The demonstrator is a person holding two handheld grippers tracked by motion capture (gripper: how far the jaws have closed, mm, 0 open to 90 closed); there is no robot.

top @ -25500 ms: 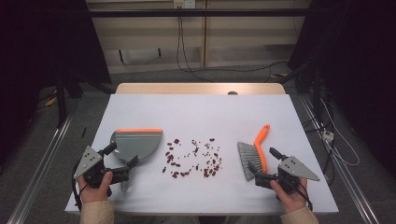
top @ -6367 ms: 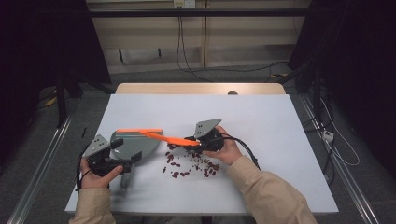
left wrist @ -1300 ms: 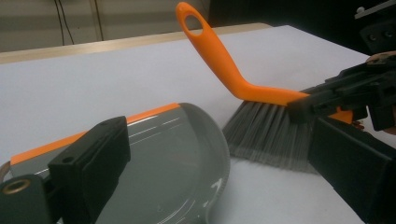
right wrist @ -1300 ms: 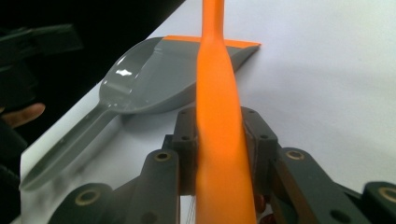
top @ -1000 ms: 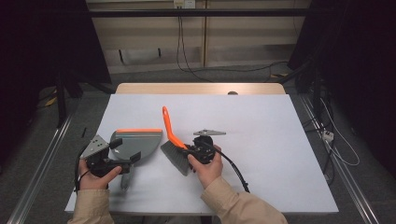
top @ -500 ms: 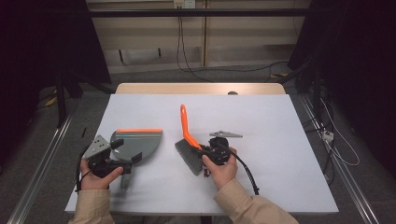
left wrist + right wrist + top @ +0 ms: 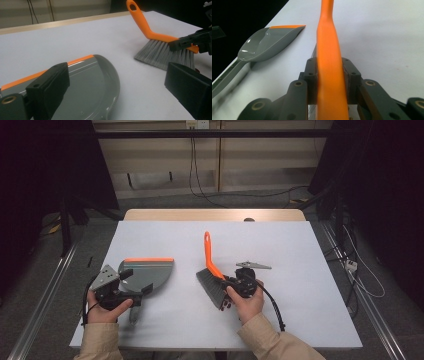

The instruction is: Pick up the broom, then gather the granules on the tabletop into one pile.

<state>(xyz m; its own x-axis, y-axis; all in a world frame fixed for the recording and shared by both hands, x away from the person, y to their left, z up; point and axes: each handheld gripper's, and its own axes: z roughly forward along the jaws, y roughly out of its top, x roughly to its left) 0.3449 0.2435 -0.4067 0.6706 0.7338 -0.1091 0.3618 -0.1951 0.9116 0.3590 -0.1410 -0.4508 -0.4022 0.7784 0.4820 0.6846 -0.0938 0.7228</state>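
The right gripper [image 7: 231,285] is clamped on the orange spine of a hand brush [image 7: 212,275]; in the right gripper view the jaws press both sides of the orange handle [image 7: 329,65], which runs straight out ahead of them. The grey bristles [image 7: 210,289] rest on the white table [image 7: 280,250], the handle rising away from the person. The left gripper [image 7: 131,287] stands at the dustpan's [image 7: 150,274] near edge, its jaws spread wide in the left gripper view, one over the grey pan [image 7: 85,82]; whether they grip the pan's handle cannot be told. Dustpan and brush lie near each other, not touching.
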